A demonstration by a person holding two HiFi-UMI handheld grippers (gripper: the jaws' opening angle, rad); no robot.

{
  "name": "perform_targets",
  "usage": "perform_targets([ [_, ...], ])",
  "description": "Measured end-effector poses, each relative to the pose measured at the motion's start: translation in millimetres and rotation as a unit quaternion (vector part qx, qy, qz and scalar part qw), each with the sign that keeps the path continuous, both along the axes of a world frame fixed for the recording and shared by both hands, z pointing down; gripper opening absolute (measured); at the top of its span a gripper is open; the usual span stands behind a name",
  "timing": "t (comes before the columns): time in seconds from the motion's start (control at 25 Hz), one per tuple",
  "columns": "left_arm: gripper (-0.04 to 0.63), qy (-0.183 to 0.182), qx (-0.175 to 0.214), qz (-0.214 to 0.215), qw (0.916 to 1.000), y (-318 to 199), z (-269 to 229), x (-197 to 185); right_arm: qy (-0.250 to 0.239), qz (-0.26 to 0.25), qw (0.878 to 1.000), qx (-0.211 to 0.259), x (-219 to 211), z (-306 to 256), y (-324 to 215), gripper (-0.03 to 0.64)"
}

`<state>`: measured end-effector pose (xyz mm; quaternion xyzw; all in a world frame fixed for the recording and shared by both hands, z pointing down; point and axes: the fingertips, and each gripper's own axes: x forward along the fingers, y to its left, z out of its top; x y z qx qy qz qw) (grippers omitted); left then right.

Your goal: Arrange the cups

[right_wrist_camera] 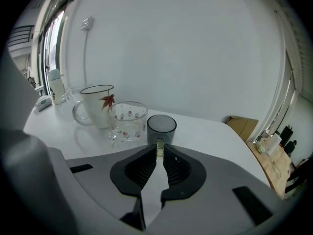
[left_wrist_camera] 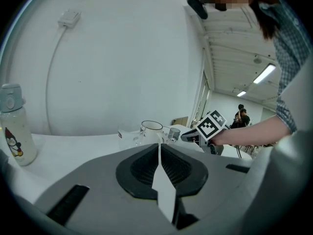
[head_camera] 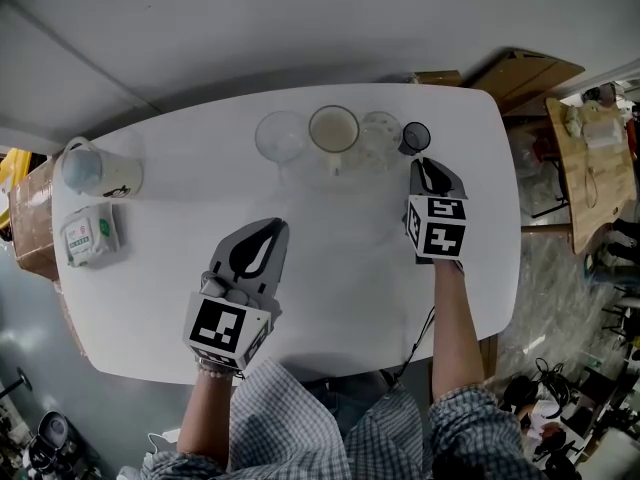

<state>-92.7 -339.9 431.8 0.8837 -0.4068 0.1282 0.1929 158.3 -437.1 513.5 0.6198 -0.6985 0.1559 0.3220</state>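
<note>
Desk (head_camera: 350, 268) is carrying a row along its 12 o'clock edge: clear glass cup (head_camera: 281, 135), white mug (head_camera: 333, 128), patterned glass cup (head_camera: 381, 133), dark cup (head_camera: 415, 137). Right tongs (head_camera: 421, 164), clenched empty, are hovering at the dark cup's 6 o'clock; left tongs (head_camera: 271, 226), also clenched empty, are hovering at the row's 7 o'clock.

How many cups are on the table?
4, in one row along the far edge: a clear cup at the left, then a white mug, a patterned clear cup, and a small dark cup at the right end. None seems hidden.
</note>
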Motion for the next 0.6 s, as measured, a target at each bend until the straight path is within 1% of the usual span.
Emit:
perform_targets([
  [0.12, 0.023, 0.002, -0.002, -0.007, 1.0, -1.6, -2.1, -1.5, -0.007, 0.001, 1.0, 0.002, -4.0, 0.5, -0.9, 0.054],
  [0.36, 0.023, -0.008, -0.001, -0.007, 0.9999, 3.0, -3.0, -1.0, -0.016, 0.011, 1.0, 0.01, -6.6, -1.6, 0.8, 0.055],
  [0.48, 0.023, -0.021, -0.004, -0.004, 0.9998, 7.5, -10.3, 1.5, -0.03, 0.018, 0.999, 0.02, -1.1, -9.1, 7.2, 0.055],
  [0.6, 0.023, -0.015, 0.011, -0.015, 0.9997, 13.5, -18.6, 2.6, -0.033, -0.009, 0.999, 0.034, -5.0, -23.9, 16.2, 0.055],
])
